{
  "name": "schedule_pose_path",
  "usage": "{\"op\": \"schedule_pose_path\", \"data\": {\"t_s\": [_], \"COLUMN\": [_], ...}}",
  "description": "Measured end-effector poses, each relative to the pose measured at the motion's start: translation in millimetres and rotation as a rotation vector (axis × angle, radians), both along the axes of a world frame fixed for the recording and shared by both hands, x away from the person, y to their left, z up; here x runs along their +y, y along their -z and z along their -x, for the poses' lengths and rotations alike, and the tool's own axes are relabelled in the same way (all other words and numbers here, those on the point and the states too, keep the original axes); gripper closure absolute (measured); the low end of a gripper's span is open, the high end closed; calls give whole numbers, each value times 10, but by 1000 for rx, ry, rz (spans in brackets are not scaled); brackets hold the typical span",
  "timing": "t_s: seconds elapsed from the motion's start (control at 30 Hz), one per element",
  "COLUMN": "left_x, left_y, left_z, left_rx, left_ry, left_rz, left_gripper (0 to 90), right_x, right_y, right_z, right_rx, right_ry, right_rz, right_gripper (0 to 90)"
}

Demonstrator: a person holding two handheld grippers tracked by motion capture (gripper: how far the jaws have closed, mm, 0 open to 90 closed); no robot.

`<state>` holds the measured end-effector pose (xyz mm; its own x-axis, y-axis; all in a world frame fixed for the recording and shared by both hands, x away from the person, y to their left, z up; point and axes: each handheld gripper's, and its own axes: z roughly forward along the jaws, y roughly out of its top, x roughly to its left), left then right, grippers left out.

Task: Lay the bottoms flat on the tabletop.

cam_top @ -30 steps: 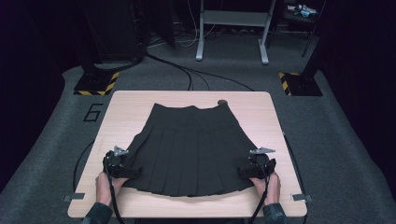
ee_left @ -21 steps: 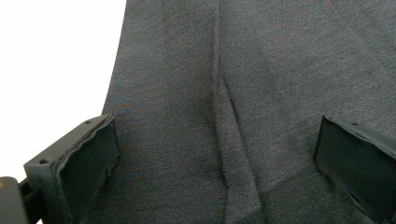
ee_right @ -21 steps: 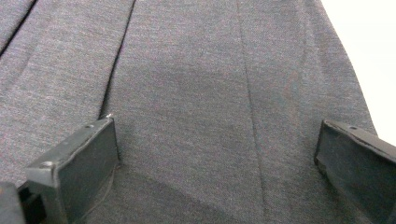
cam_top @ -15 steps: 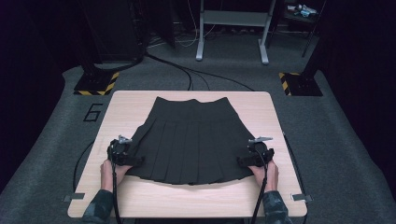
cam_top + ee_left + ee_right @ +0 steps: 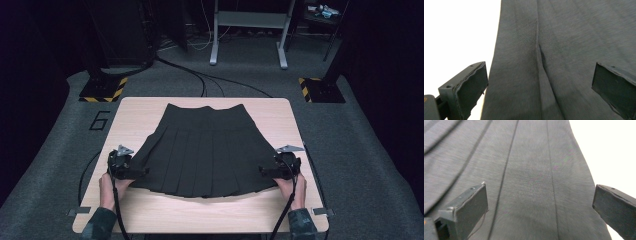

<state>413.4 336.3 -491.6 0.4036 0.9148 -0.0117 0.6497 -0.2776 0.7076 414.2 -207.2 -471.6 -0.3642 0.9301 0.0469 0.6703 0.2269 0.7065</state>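
A black pleated skirt [image 5: 202, 150] lies flat on the wooden table [image 5: 200, 215], waistband at the far side and hem toward the person. My left gripper [image 5: 140, 172] sits at the hem's left corner and my right gripper [image 5: 265, 171] at its right corner. In the left gripper view, the left gripper [image 5: 540, 87] has its jaws wide apart over the dark cloth [image 5: 554, 50], close to the skirt's side edge. Seen in the right gripper view, the right gripper [image 5: 540, 207] is open too, above pleated fabric [image 5: 531, 170].
Bare table wood runs along the front edge and down both sides of the skirt. On the grey floor beyond are cables [image 5: 210, 80], two hazard-striped bases [image 5: 102, 90] [image 5: 320, 90], a metal stand [image 5: 247, 35] and a painted "6" [image 5: 100, 120].
Both hands and grippers have moved away from the person, and the skirt's hem now lies farther from the table's front edge.
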Motion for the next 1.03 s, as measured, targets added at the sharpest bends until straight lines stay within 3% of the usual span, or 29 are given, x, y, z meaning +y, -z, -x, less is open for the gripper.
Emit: {"op": "schedule_pose_path", "data": {"t_s": [0.13, 0.2, 0.33, 0.37, 0.4, 0.43, 0.57, 0.77, 0.83, 0.93, 1.03], "left_x": [140, 215, 322, 322, 352, 354, 396, 487, 488, 499, 513], "left_y": [-73, -83, -27, -27, 12, 48, 152, 323, 369, 394, 421], "left_z": [138, 222, 421, 421, 525, 563, 661, 748, 763, 787, 792], "left_rx": [-26, -18, -36, -36, -18, -29, -7, 24, 31, 1, -30], "left_ry": [-27, -35, -62, -62, -52, -61, -58, -113, -111, -108, -106], "left_rz": [37, 29, 12, 12, -1, -2, -13, -1, -17, -9, 4], "left_gripper": [3, 2, 1, 1, 1, 1, 0, 0, 0, 0, 0], "right_x": [-75, -137, -300, -300, -397, -446, -598, -631, -623, -666, -677], "right_y": [-127, -141, -60, -60, 13, 54, 227, 469, 541, 585, 587], "right_z": [216, 320, 504, 504, 562, 583, 641, 687, 698, 704, 682], "right_rx": [-61, -75, -67, -67, -54, -48, -28, -6, -8, -25, -28], "right_ry": [1, 0, 23, 23, 36, 42, 70, 83, 76, 79, 68], "right_rz": [9, 14, 25, 25, 5, -2, -19, 64, 86, 36, 38], "right_gripper": [0, 0, 0, 0, 0, 0, 0, 0, 0, 0, 0]}}
